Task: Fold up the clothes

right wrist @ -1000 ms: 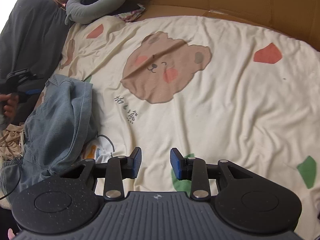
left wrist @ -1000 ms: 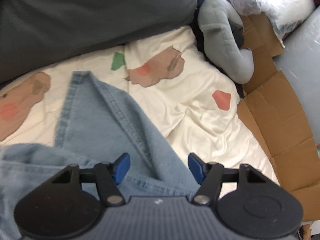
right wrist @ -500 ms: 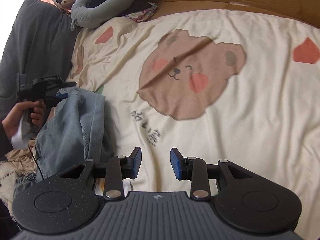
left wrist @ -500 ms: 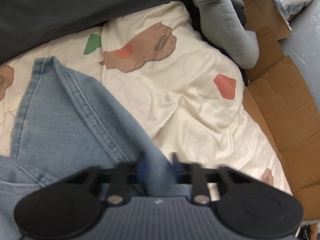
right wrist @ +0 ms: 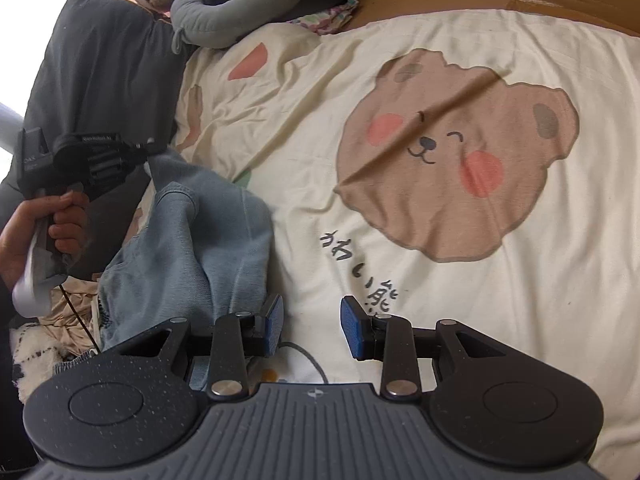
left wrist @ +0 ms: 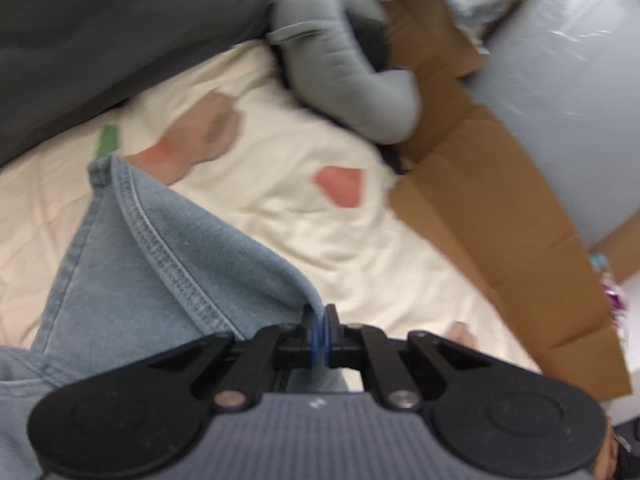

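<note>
Jeans (left wrist: 152,280) bunched at left edge of bear-print bedsheet (right wrist: 400,80), beside dark pillow (right wrist: 100,60). Left gripper (left wrist: 320,330) clamped on fold of denim edge, pads pressed together with cloth between. Right gripper (right wrist: 312,330) part open, empty, over sheet just beside heap. Denim looks thick, heavy, soft but fairly stiff at stitched seams; likely drags, not slippery. Best hold: hem or waistband, seam under pads.

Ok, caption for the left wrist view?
Left gripper shut on the jeans hem, above the bedsheet.
</note>
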Available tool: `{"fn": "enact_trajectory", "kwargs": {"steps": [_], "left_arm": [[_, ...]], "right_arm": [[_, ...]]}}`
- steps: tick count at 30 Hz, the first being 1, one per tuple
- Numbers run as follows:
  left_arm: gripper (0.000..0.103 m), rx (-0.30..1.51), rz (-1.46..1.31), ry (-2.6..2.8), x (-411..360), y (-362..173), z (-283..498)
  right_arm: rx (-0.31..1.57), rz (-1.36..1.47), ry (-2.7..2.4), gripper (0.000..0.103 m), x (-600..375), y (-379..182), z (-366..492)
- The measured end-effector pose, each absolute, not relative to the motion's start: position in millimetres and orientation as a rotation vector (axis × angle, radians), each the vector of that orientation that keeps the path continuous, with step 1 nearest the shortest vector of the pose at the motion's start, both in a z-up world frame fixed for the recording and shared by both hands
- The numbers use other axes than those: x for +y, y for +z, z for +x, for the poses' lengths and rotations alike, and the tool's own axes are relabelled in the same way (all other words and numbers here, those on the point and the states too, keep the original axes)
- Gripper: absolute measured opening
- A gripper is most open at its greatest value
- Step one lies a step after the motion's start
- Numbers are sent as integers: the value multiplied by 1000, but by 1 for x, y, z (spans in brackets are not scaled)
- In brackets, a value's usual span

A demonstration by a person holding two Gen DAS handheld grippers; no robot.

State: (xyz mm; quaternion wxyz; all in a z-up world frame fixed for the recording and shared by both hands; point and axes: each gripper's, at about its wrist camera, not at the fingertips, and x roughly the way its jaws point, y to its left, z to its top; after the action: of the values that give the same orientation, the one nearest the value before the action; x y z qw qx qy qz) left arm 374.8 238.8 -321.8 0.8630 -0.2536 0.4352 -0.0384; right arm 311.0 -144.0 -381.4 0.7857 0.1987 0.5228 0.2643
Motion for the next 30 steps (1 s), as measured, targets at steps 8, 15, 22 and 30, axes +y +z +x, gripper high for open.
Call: {"fn": "enact_trajectory", "kwargs": {"steps": [8, 15, 22, 30], "left_arm": [[2, 844, -550, -304, 190, -283, 372], [2, 818, -565, -472, 151, -260, 366], [2, 859, -595, -566, 118, -262, 352], [2, 908, -663, -635, 96, -276, 330]], "right_arm": [[1088, 473, 571, 41, -154, -371, 314], [1018, 540, 570, 47, -174, -357, 319], [938, 642, 578, 68, -196, -350, 324], [881, 791, 584, 75, -218, -354, 334]]}}
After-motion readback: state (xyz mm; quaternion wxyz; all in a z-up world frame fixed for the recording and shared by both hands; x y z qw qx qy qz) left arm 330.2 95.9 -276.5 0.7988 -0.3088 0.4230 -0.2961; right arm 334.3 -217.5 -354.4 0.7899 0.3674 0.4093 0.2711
